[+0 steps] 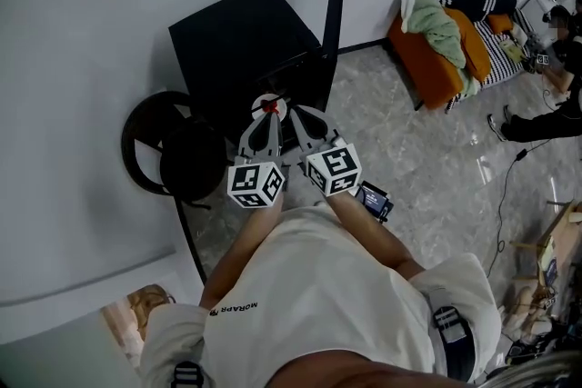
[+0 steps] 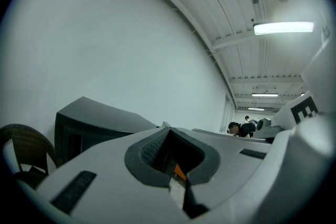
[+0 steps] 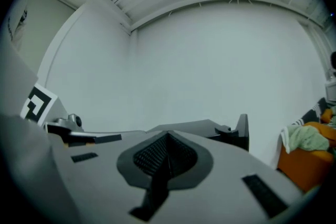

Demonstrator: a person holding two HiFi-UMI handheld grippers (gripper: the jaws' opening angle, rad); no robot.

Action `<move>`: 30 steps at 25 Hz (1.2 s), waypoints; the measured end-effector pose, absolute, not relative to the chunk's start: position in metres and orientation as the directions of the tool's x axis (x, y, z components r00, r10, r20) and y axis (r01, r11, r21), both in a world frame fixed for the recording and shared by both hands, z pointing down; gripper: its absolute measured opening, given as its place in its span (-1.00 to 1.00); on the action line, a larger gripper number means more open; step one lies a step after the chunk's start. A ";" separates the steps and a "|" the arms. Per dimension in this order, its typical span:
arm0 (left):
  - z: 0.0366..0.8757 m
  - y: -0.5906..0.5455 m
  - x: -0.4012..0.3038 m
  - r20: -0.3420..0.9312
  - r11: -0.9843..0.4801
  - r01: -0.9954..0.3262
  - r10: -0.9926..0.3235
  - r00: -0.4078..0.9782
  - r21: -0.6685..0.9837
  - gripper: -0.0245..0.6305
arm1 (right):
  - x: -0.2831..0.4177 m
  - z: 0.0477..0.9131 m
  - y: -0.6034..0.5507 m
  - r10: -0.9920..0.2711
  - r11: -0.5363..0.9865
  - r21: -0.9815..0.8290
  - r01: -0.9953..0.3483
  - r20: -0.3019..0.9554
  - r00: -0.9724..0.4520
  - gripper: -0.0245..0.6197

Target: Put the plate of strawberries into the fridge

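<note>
A small white plate (image 1: 270,105) with a red strawberry on it shows in the head view, in front of the black fridge (image 1: 244,41). The fridge door (image 1: 332,18) stands open. Both grippers point level at the plate, side by side. The tips of my left gripper (image 1: 264,119) and right gripper (image 1: 298,115) lie at its near rim, and I cannot tell whether they touch it. In the left gripper view the left gripper (image 2: 167,131) is shut with nothing seen between its pads. The right gripper (image 3: 168,136) is shut the same way. Neither gripper view shows the plate.
A black round chair (image 1: 173,150) stands left of the fridge, against the white wall. An orange sofa (image 1: 436,50) with clothes on it is at the back right. A person (image 1: 546,109) sits on the floor beyond it. A cable (image 1: 505,195) runs over the marble floor.
</note>
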State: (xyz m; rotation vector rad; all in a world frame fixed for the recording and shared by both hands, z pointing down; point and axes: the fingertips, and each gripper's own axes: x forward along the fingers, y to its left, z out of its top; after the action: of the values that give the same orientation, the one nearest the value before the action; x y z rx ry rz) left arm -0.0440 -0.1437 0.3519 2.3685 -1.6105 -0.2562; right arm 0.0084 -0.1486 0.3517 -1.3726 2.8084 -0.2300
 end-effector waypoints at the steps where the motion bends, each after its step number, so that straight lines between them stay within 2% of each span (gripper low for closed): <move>1: 0.350 -0.145 -0.043 0.002 -0.345 -0.892 -0.932 0.361 0.293 -0.93 | 0.008 0.350 -0.149 -0.786 0.607 -0.125 -0.785 0.053 -0.616 -0.89; 11: 0.327 -0.146 -0.043 -0.042 -0.316 -0.948 -0.948 0.315 0.037 -0.93 | 0.007 0.330 -0.150 -0.801 0.598 -0.044 -0.800 0.004 -0.599 -0.88; 30: 0.331 -0.148 -0.036 -0.043 -0.316 -0.949 -0.948 0.316 -0.012 -0.93 | 0.010 0.328 -0.152 -0.819 0.573 -0.049 -0.818 -0.045 -0.572 -0.89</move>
State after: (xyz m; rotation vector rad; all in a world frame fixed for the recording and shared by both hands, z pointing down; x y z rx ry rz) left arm -0.0359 -0.1482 0.3305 2.5767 -1.8568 -0.0439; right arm 0.0096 -0.1518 0.3283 -1.4224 2.7306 -0.0356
